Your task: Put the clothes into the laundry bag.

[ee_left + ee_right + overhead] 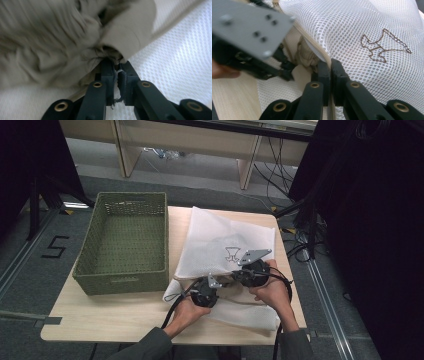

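On the table beside the green basket (pixel 122 242), the left gripper (pixel 117 67) pinches beige cloth (pixel 50 37) half inside the white mesh bag (pixel 362 27); the right gripper (pixel 329 65) clamps the bag's edge (more stuffing left, I think)

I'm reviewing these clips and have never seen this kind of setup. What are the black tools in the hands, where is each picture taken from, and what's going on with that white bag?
A person at a table holds a hand tool with two black jaws in each hand: the left gripper and the right gripper. The wide picture comes from a camera above the table. The other two come from cameras riding on each tool, looking along its jaws. On the table lie a green woven basket and a white mesh bag bearing a small embroidered outline. The left gripper is shut on beige cloth at the bag's opening. The right gripper is shut on the bag's zipped edge.
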`<move>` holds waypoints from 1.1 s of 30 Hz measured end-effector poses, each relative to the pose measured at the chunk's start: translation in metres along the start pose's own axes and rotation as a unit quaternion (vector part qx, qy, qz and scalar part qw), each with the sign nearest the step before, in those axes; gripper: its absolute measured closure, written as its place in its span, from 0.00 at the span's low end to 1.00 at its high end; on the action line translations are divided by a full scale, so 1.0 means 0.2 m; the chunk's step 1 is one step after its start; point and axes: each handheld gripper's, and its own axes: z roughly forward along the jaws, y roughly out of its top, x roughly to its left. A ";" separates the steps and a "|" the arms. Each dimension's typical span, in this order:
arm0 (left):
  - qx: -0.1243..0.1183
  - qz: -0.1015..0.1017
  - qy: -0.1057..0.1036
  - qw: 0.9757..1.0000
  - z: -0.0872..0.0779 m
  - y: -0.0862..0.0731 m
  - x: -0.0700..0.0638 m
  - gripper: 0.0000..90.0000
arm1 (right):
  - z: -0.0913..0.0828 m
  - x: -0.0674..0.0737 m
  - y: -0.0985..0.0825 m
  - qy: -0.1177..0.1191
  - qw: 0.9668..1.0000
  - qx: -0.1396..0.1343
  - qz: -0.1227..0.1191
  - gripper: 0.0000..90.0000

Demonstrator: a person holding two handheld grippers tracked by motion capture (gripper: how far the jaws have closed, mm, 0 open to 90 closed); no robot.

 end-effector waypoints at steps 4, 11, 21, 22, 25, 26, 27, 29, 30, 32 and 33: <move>-0.024 -0.022 0.021 0.999 0.00 0.08 0.06 0.96 | 0.00 -0.01 -0.01 0.001 1.000 0.001 0.005 0.98; -0.022 -0.042 0.040 0.998 0.04 0.11 0.11 0.95 | 0.00 0.00 -0.02 0.003 1.000 0.010 0.008 0.98; -0.011 -0.021 -0.003 1.000 -0.07 0.02 0.03 0.77 | 0.02 0.00 -0.03 0.013 1.000 0.015 0.010 0.98; -0.012 -0.019 -0.004 1.000 -0.08 0.02 0.03 0.77 | 0.03 0.00 -0.03 0.011 1.000 0.016 0.007 0.98; -0.008 -0.025 -0.010 1.000 -0.11 -0.01 0.04 0.80 | 0.03 0.00 -0.04 0.016 1.000 0.020 0.012 0.98; -0.008 -0.028 -0.012 1.000 -0.11 -0.01 0.05 0.82 | 0.04 0.00 -0.04 0.017 1.000 0.020 0.009 0.98; -0.009 -0.031 -0.014 0.999 -0.09 -0.01 0.05 0.84 | 0.04 0.00 -0.04 0.017 1.000 0.022 0.012 0.98; -0.008 -0.034 -0.015 0.999 -0.07 0.00 0.05 0.87 | 0.05 0.01 -0.04 0.018 0.999 0.026 0.007 0.98; -0.012 -0.037 -0.012 0.999 -0.05 0.00 0.04 0.89 | 0.05 0.01 -0.04 0.021 0.999 0.028 0.009 0.98; -0.012 -0.037 -0.011 0.999 -0.03 0.01 0.04 0.91 | 0.06 0.01 -0.05 0.024 0.999 0.031 0.009 0.98; -0.009 -0.033 -0.008 0.999 -0.02 0.02 0.04 0.92 | 0.06 0.01 -0.05 0.025 0.999 0.035 0.015 0.98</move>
